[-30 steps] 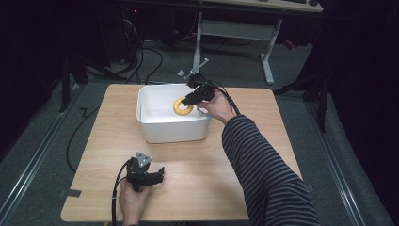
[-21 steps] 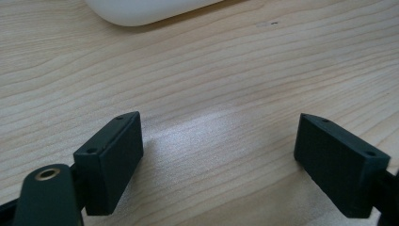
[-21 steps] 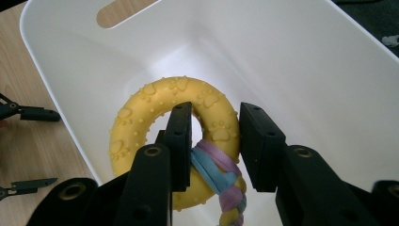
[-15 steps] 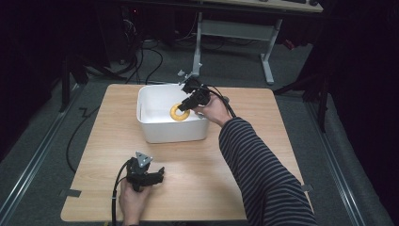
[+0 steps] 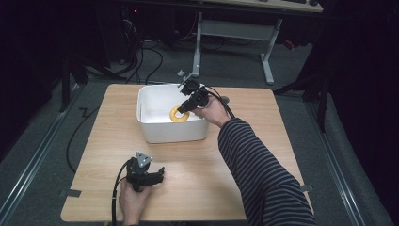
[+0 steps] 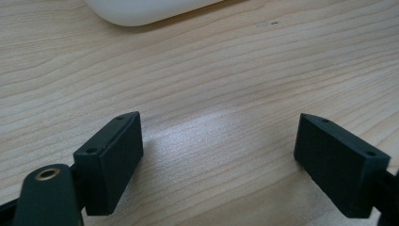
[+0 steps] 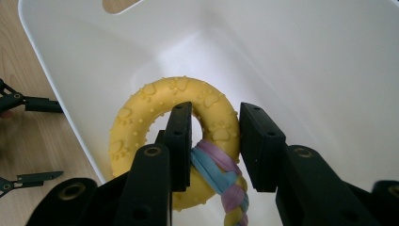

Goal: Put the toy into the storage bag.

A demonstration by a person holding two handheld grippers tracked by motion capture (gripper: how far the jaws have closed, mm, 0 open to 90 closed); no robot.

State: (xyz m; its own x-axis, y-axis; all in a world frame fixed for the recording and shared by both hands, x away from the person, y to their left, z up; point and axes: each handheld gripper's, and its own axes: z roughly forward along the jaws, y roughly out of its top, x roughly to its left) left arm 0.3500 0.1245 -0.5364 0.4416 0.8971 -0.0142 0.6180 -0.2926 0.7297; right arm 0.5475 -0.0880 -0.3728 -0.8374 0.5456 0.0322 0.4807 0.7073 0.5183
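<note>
Yellow rubber, embossed with paw prints, forms the ring toy (image 7: 174, 136) that the right gripper (image 7: 214, 141) grasps inside the white plastic bin (image 5: 155, 129); its jaws are clenched on the ring at the spot where a braided pink-and-blue rope (image 7: 221, 176) is tied around it. In the high view, the ring toy (image 5: 179, 114) sits within the bin's outline, toward its right near side, and the right gripper (image 5: 187, 107) reaches in over the right rim. Whether the ring rests on the bin floor or hangs just above it cannot be determined from these views. The bin stands on the far half of the wooden worktop (image 5: 263, 141), and nothing else can be made out inside it. The left gripper (image 5: 159, 174) lies low over the near left part of the worktop, well apart from the bin; its jaws are spread wide and hold nothing, with bare wood between them in the left gripper view. Judged from this arrangement, the toy is at the bin but not yet let go. If the work is placing the toy, what remains is to release the jaws and withdraw the right gripper clear of the rim; if it is removal, the lift is barely begun.
</note>
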